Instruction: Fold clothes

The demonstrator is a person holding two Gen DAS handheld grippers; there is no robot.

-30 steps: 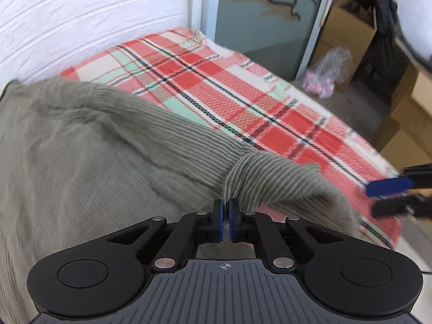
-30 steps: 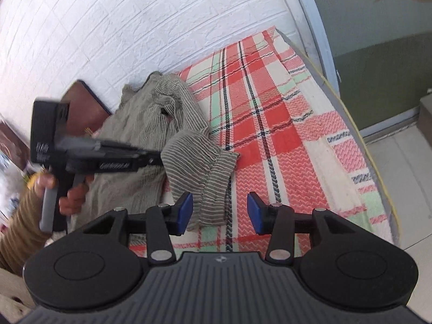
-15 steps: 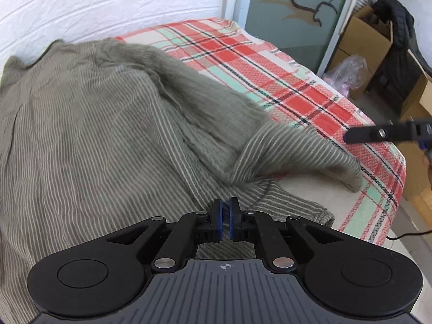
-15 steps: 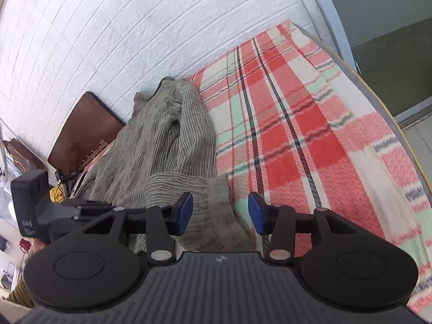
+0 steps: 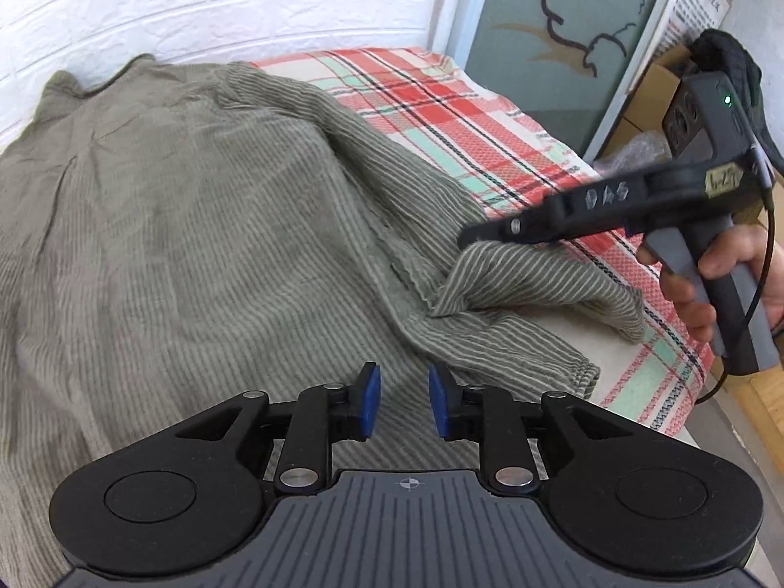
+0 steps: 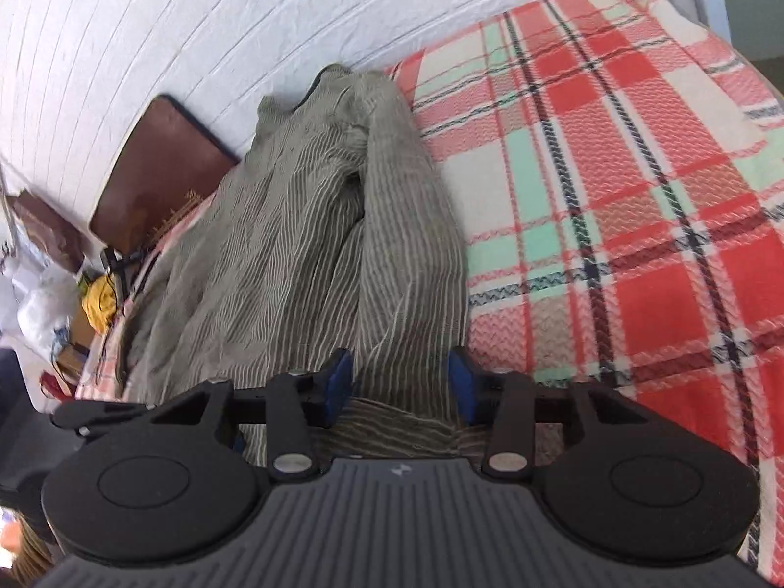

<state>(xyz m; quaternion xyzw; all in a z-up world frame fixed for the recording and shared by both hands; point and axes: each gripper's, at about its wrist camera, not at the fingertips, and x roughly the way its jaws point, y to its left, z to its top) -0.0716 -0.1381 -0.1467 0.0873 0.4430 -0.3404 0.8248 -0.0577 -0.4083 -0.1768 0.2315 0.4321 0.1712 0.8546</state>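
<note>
Two grippers: left gripper [image 5: 399,404] jaws apart over the shirt [image 5: 196,225]; right gripper [image 6: 399,387] jaws straddle its sleeve [image 6: 411,264], unclosed, for folding.

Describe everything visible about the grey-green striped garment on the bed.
The striped garment is a thin, crinkled olive-grey fabric with fine pale stripes, lying mostly spread on the plaid blanket, its collar end toward the white wall. One sleeve with a gathered cuff lies near the bed edge. A fold of cloth sits raised under the right gripper, whose open jaws straddle it. The left gripper hovers open above the fabric, holding nothing.
</note>
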